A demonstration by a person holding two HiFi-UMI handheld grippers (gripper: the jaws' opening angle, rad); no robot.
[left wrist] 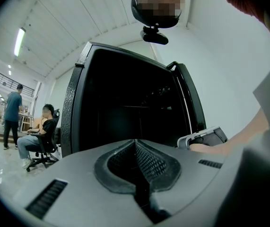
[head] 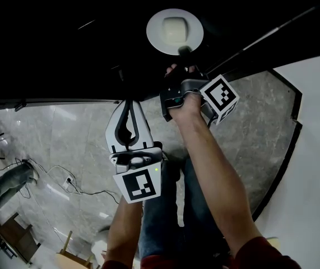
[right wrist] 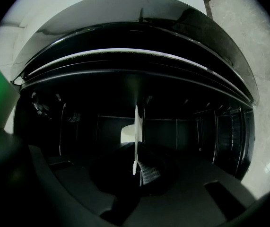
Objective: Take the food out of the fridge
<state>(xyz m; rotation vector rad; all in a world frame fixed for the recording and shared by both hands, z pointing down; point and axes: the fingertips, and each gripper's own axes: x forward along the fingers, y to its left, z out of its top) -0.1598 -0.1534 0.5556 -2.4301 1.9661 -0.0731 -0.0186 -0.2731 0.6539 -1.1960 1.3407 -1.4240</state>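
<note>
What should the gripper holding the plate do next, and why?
Probably pull the right gripper straight back, held level: its jaws are shut on the rim of the white plate, which carries pale food and sits inside the dark fridge.

A grey marble floor (head: 64, 133) carries a white power strip (head: 68, 180) with thin black cables (head: 89, 193) trailing from it. Farther off, a seated person (left wrist: 44, 126) occupies a black office chair (left wrist: 40, 157), a standing person (left wrist: 13, 115) just beside, under a ceiling strip light (left wrist: 19, 40).
</note>
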